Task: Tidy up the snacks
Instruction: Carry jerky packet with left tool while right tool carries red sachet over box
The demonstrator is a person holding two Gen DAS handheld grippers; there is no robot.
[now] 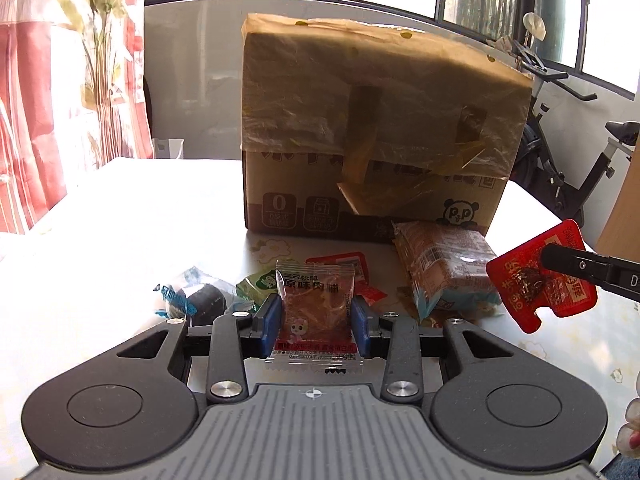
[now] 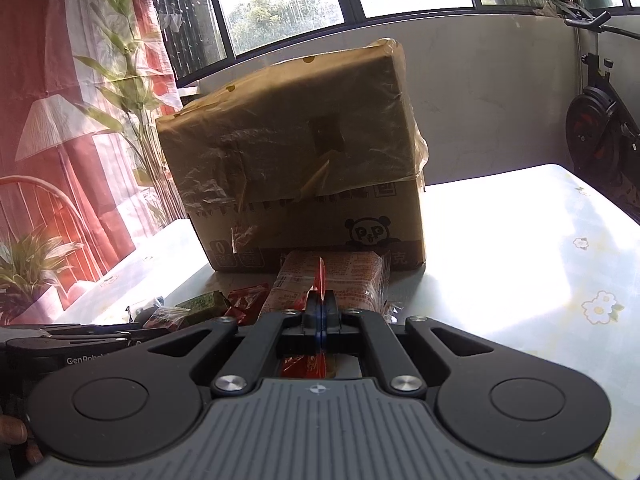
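My left gripper [image 1: 317,312] is shut on a clear jerky packet [image 1: 314,312] with a red strip, held upright above the table. Behind it lie several loose snacks: a blue-and-black wrapped one [image 1: 192,296], a green packet [image 1: 256,284], a red packet [image 1: 340,264] and a large orange-and-blue pack [image 1: 448,272]. My right gripper [image 2: 321,300] is shut on a flat red sachet [image 2: 320,278], seen edge-on in its own view. In the left wrist view that sachet [image 1: 536,280] hangs at the right in the black fingers [image 1: 576,266]. A big cardboard box [image 1: 372,136] stands behind the snacks.
The box [image 2: 296,160] is taped and wrapped in plastic, with a panda print low on its side. The table [image 2: 520,240] has a pale flowered cloth, sunlit at both sides. An exercise bike [image 1: 568,160] stands beyond the right edge; curtains [image 1: 60,80] and plants hang at the left.
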